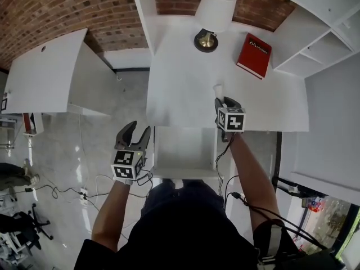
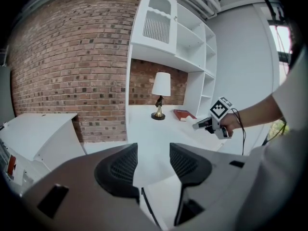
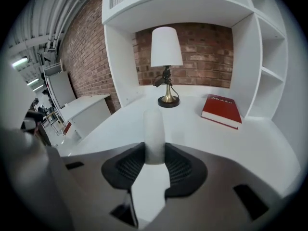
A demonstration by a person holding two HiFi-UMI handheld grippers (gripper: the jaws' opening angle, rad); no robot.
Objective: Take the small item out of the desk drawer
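Gripping a white cylinder (image 3: 154,131), the right claw (image 3: 154,165) hangs over the desk (image 1: 180,89) edge — left claw (image 2: 153,165) gapes empty.

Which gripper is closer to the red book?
Right. The right gripper, shut on a white cylinder, is over the desk near the red book; the left gripper hangs open off the desk, beside the open drawer.

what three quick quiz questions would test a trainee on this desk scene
1. True or false: the left gripper holds the white cylinder.
2. The red book lies: A) on the floor; B) on the desk, right of the lamp; C) on a shelf.
3. Fill in: the drawer stands ___.
Key: 1 false, the right gripper grips it in its jaws; 2 B; 3 open.
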